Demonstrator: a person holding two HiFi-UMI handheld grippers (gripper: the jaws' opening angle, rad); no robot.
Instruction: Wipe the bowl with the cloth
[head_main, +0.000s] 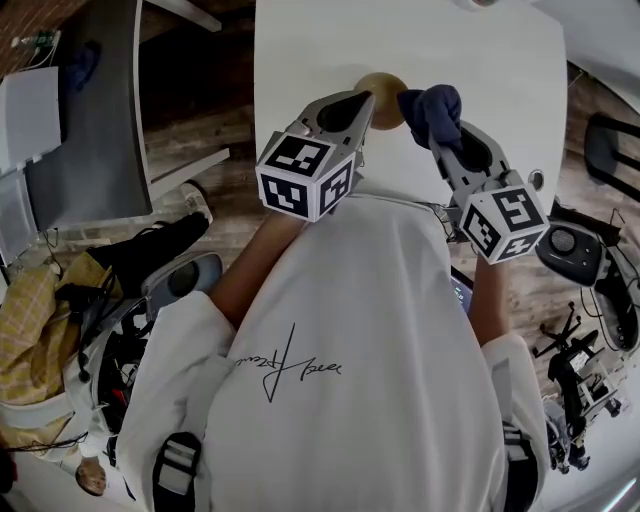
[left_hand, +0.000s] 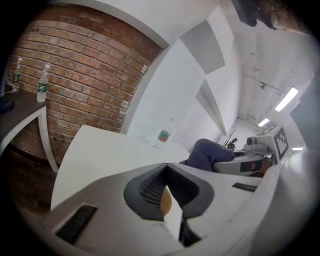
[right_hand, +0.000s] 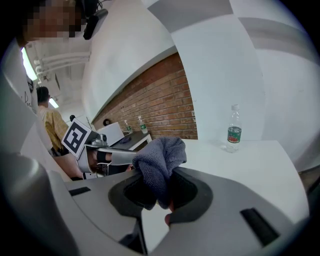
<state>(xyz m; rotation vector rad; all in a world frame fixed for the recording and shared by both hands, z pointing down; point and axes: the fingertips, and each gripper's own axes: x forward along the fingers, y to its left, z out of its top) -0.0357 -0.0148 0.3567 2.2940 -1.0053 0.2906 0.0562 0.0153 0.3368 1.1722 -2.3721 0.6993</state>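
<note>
In the head view, the tan bowl is being held by the left gripper over the tabletop, with the right gripper and its blue cloth just right of it. In the left gripper view, the bowl's rim is being pinched between the jaws. In the right gripper view, the cloth is being clamped.

The person is wearing a white shirt with short sleeves. A thin black scribble, like a signed name, is running across it. Grey straps with buckles are showing low down on the shirt. The left gripper and the right gripper are wearing smooth pale grey shells. Each is carrying a white cube with black square marks. Dark grey ribbed pads are lining the jaws.
</note>
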